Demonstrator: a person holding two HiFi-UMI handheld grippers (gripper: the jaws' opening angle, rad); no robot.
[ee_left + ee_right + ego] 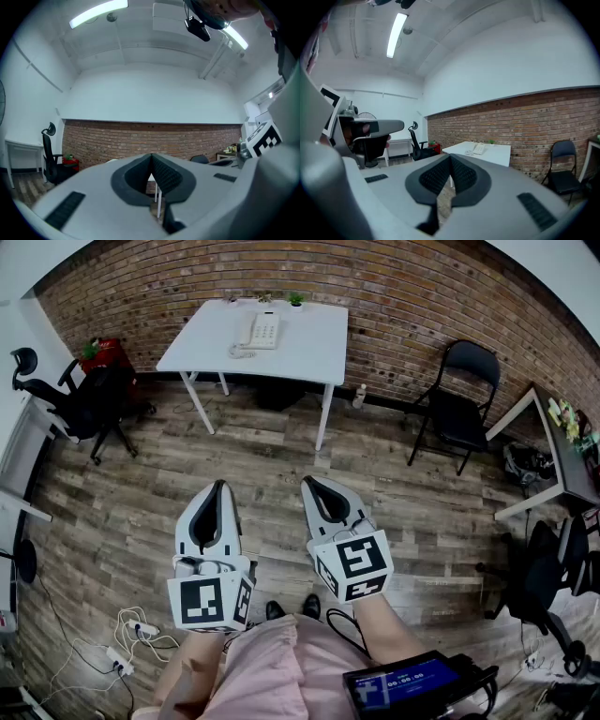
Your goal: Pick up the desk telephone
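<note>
White telephone [260, 331] sits near the desk's [309, 357] back edge.
Left gripper [218, 485] and right gripper [307, 481] are closed, empty, well away.

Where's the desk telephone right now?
The desk telephone sits top centre in the head view, on the white table against the brick wall, with a small potted plant just behind it to the right.
</note>
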